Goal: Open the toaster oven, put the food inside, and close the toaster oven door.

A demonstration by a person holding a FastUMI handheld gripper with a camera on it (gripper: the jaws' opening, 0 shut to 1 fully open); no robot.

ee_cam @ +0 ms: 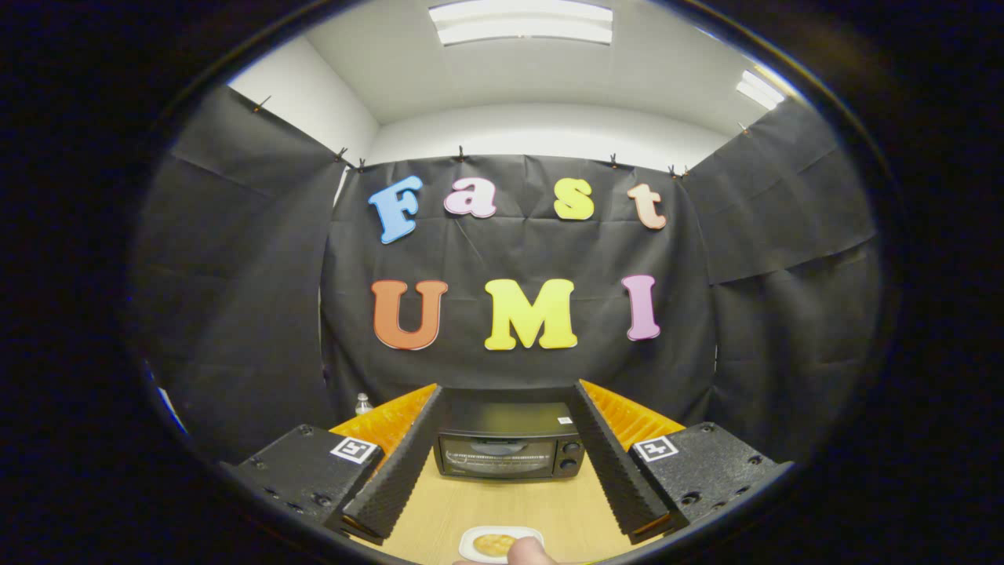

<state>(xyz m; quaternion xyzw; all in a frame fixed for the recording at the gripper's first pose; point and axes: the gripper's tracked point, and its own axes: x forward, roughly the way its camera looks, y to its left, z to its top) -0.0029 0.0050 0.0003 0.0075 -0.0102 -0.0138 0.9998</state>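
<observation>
The gripper has its fingers spread wide and holds nothing, and framed between them, beyond the tips at the far end of the wooden table, stands one black toaster oven with its glass door shut, a bar handle along the door's top and two knobs at its right. Nearer, between the finger bases, one small white plate carries one golden piece of food – bread or a biscuit, I cannot tell which – with a person's fingertip touching it. The food looks light and likely crumbly, so a gentle pinch across its sides suits it, while the door is stiff and hinged – best taken by that handle; one small bottle stands left of the oven.
</observation>
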